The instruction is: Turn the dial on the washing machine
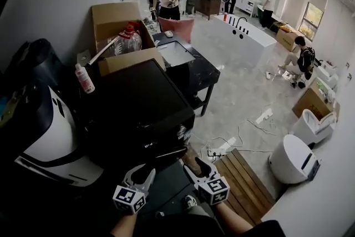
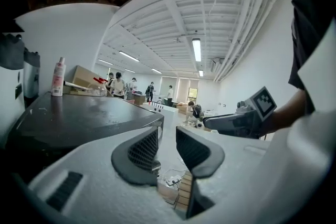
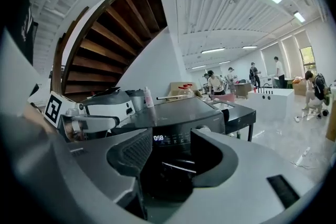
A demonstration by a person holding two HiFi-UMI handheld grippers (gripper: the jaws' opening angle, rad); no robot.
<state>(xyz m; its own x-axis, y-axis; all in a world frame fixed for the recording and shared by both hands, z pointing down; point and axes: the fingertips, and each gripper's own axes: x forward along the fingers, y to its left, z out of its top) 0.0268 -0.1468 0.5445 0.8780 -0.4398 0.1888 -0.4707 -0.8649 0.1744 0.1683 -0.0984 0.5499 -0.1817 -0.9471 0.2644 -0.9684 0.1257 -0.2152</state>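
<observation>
The black washing machine (image 1: 138, 111) stands right in front of me. In the right gripper view its front panel shows a lit display (image 3: 158, 138), and the round dial (image 3: 203, 128) peeks out just behind the right jaw. My right gripper (image 3: 170, 139) (image 1: 195, 168) hovers a short way off the panel, open, with nothing between its jaws. Beside it on the left is my left gripper (image 1: 142, 174) (image 2: 167, 136), also open and empty, level with the machine's top edge (image 2: 105, 118). Neither gripper touches the machine.
A white-and-black appliance (image 1: 50, 136) stands left of the washer, with a spray bottle (image 1: 84, 79) and an open cardboard box (image 1: 116, 22) behind it. A black sink table (image 1: 191, 69) is beyond. Wooden pallet (image 1: 244, 180) and cables (image 1: 219, 150) lie at right. People stand at the back.
</observation>
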